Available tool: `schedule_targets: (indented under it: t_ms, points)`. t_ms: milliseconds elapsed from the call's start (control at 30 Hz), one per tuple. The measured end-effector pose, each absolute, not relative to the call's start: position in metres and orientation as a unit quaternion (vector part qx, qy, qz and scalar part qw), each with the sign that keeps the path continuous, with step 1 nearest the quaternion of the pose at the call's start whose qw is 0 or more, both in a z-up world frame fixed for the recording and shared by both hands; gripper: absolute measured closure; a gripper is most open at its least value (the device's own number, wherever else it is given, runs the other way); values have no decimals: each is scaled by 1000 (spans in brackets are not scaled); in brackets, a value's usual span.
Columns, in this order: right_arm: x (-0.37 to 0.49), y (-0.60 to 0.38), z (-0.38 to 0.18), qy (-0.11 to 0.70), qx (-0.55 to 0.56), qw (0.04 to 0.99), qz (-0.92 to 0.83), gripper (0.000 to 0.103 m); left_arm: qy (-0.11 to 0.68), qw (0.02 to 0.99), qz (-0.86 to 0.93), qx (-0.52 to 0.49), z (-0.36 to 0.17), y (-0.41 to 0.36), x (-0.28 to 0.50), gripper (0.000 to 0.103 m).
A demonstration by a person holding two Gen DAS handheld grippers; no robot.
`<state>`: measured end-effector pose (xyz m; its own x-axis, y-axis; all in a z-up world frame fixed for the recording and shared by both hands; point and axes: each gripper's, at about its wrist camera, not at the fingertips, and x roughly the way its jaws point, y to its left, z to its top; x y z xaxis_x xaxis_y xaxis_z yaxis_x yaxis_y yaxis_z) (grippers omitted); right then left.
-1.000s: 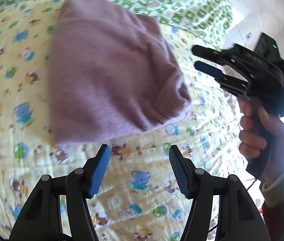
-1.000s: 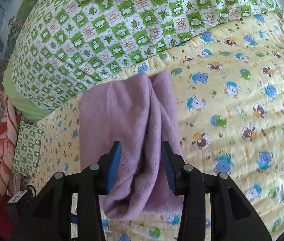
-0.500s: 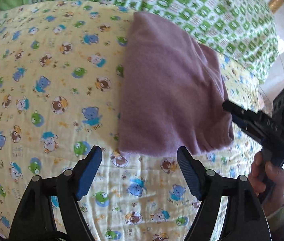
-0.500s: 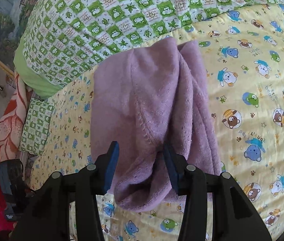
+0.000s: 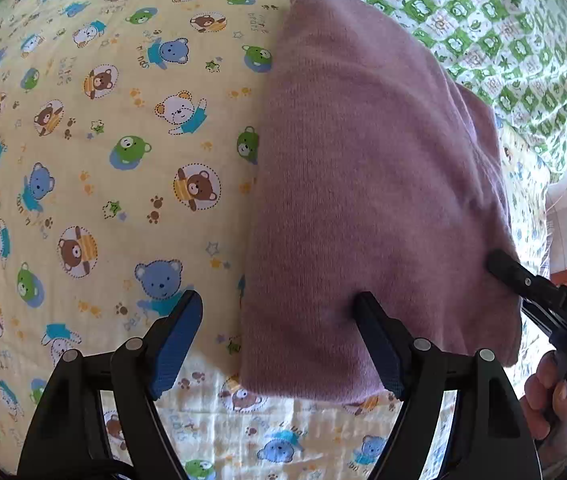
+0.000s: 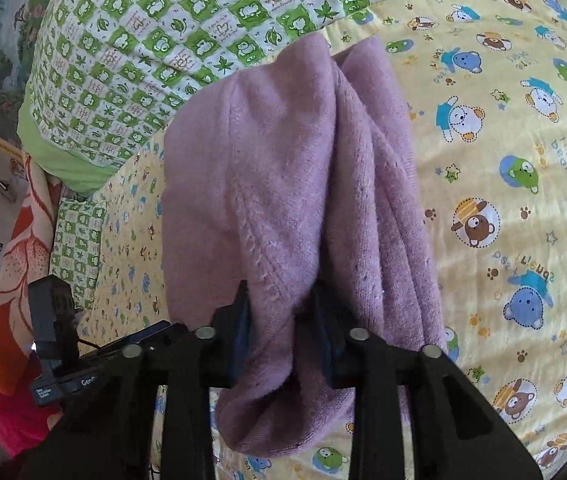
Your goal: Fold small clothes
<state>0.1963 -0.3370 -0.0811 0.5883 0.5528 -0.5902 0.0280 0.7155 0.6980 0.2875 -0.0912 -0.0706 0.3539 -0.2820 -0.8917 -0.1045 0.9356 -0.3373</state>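
The purple knit garment (image 5: 379, 184) lies on the yellow bear-print quilt (image 5: 83, 160) already doubled into a thick, narrow bundle, so most of the folding looks done. The right gripper (image 6: 281, 320) has its jaws pinched tight on a bunched near edge of it. The left gripper (image 5: 279, 340) stands wide open, gripping nothing, its right finger resting on the cloth's near corner; a last fold or smoothing seems to remain.

A home bedroom: bear-print sheet (image 5: 95, 152) and green checked quilt (image 6: 155, 52).
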Motion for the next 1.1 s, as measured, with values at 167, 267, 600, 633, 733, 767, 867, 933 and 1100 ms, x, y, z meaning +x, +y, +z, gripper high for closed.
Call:
schedule_targets:
  t_ms: [167, 267, 600, 633, 733, 767, 867, 933, 1100]
  points:
    - [176, -362, -60, 368, 384, 830, 169, 91, 565, 805, -85, -160, -63, -103, 295, 23]
    - [158, -382, -46, 336, 395, 838, 171, 92, 567, 804, -98, -149, -63, -114, 298, 22]
    - [167, -389, -132, 386, 421, 813, 108, 87, 605, 780, -114, -111, -97, -131, 312, 22]
    - [167, -391, -132, 384, 425, 813, 108, 85, 604, 780, -118, -114, -95, -129, 314, 22]
    - [165, -392, -117, 389, 413, 817, 104, 77, 589, 789, -127, -121, -82, -118, 321, 22]
    - [165, -392, -110, 387, 406, 821, 103, 70, 583, 792, -129, -124, -78, -113, 320, 22]
    - [170, -395, -85, 369, 388, 838, 100, 55, 560, 806, -132, -139, -60, -99, 341, 21]
    - [179, -400, -76, 356, 393, 842, 97, 44, 553, 810, -128, -144, -53, -91, 364, 21]
    - [222, -404, -76, 373, 391, 838, 79, 40, 552, 803, -137, -177, -42, -76, 436, 20]
